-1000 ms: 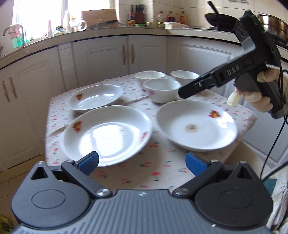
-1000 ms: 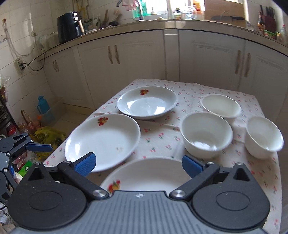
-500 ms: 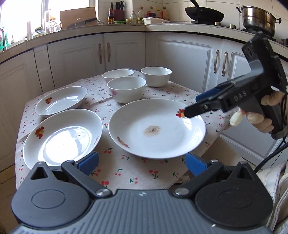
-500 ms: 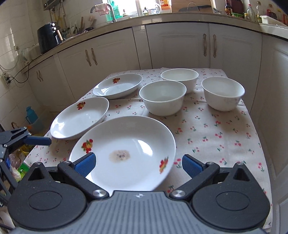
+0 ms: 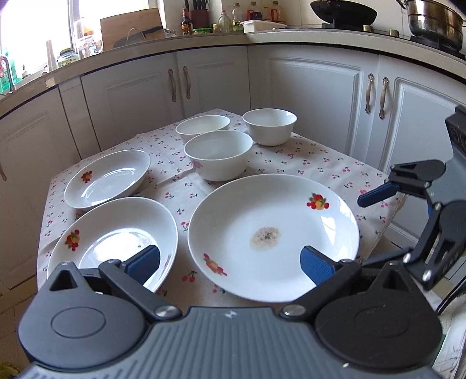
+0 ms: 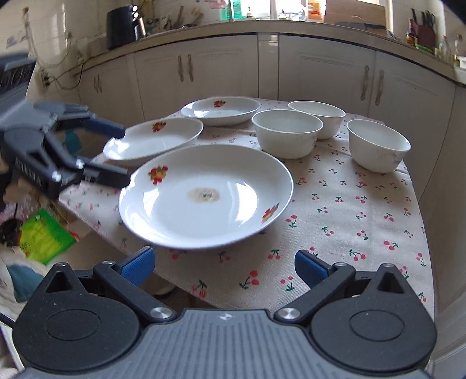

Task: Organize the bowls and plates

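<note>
On cherry-print cloth point(image 6: 349, 210): stained plate point(image 6: 204, 195); both hand-held grippers point(image 5: 230, 262) point(image 6: 222, 262) wide, empty; no legible labels.

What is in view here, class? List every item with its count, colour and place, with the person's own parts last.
large plate: 1, white with fruit prints and a brown stain, nearest on the table
smaller plates: 2, white with a fruit print, far left
bowls: 3, white, far right
tablecloth: 1, cream with cherries, covering the table
cabinets: several, white, behind
wok: 1, black, on the stove
pot: 1, steel, on the stove
left tool: 1, black with blue pads, open
right tool: 1, same colours, open
</note>
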Demonstrator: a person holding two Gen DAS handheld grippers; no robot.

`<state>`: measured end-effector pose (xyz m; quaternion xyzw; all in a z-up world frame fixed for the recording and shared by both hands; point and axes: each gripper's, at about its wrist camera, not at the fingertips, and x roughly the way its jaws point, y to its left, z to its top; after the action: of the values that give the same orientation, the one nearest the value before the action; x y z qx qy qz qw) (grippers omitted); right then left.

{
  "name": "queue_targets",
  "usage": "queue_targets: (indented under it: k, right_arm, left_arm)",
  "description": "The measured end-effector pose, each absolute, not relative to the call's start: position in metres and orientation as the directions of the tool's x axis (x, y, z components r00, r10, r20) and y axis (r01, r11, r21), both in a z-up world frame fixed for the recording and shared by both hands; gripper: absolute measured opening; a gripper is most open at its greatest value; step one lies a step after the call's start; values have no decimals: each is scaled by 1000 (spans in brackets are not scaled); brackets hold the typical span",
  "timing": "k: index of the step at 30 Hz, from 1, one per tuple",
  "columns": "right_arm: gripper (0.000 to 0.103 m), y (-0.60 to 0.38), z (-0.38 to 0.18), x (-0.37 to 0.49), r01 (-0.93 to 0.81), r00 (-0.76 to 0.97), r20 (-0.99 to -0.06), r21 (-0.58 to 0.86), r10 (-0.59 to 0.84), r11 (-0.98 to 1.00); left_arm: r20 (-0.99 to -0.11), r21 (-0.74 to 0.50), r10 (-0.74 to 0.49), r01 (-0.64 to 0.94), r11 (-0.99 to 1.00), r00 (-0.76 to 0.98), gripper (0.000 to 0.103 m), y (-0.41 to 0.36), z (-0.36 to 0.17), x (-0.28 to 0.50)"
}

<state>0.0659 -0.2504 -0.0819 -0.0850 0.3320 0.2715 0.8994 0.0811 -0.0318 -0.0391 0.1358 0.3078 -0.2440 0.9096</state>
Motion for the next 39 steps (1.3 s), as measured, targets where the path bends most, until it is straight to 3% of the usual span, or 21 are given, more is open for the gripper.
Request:
queue_targets:
  k: [14,22,32,35,39]
  right_arm:
    - [100,-231,-96,75,-619,638,-627,-72,448,782]
    - [96,-225,-98,79,-653,624,-622,-83,473,752]
    - [96,-225,-99,83,-661,605,-629,-55,488,748]
    - [96,-225,-99,83,-661,604,-629,-53,489,749]
    - [96,-225,-99,83,-660,603,-631,-50,488,750]
  left_arm:
    - [-706,86,-389,616,783,592,99,-59,-44,129]
    - [-756,91,-368,644,759,541,91,-67,-50,164]
    - [-843,9,-362,682,731,398,85,-73,-60,198]
    - [-866,-18,-362,702,712,346,74,-77,-62,203]
    - [-887,-32,-351,717,696,301,74,-79,-65,209]
